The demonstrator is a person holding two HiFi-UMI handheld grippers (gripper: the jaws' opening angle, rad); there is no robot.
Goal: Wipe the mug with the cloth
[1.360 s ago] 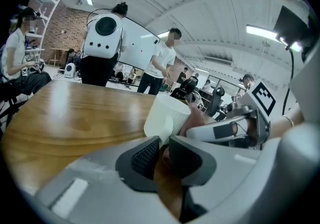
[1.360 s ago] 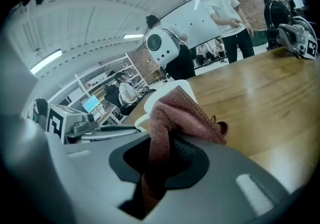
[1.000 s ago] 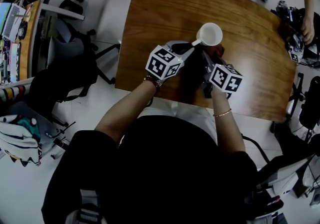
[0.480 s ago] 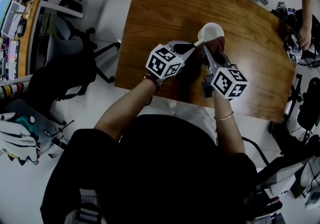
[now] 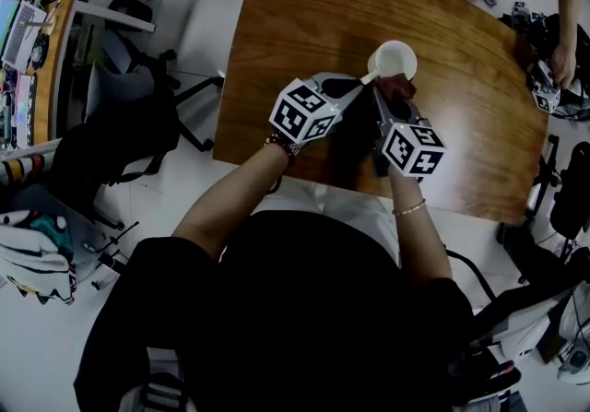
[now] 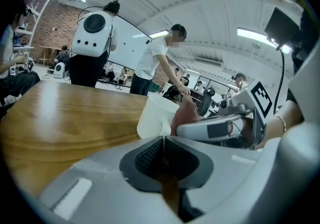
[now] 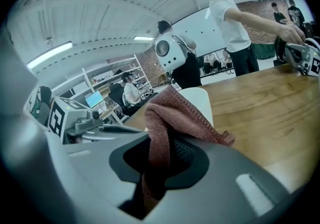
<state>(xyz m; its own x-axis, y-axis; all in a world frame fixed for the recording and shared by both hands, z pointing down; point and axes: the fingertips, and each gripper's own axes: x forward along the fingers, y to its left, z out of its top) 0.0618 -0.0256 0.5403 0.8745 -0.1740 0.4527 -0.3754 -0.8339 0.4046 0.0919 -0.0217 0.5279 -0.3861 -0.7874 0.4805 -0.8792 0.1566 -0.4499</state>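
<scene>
A plain white mug (image 5: 392,60) sits over the brown wooden bench (image 5: 304,14), near its middle and just ahead of both grippers. In the head view its round mouth faces up and the inside looks bare and pale. I cannot tell whether its base touches the wood. Its wall is smooth and unmarked, and a small handle points back toward the person. The left gripper (image 5: 362,84) reaches in from the left. Its fingers (image 6: 147,155) are pressed almost together on that handle, the dark ribbed pads leaving only a thin slit, with the white handle right at their tips. The right gripper (image 5: 387,101) comes in from the near right, and its fingers (image 7: 186,154) are clamped on a reddish-brown cloth (image 7: 162,118) of coarse, ribbed weave. A folded ridge of the cloth rises out of the pads and drapes forward against the mug's near side, with one corner trailing off to the right above the wood. In the head view the cloth shows as a dark red patch touching the mug's lower right edge. In the left gripper view it lies bunched against the mug's right side, with a pale finger of the right gripper just beneath it. The two marker cubes sit side by side above the bench's near edge. At the bench's far right end, another person's hand (image 5: 564,55) is over some dark gear, well apart from the mug.
</scene>
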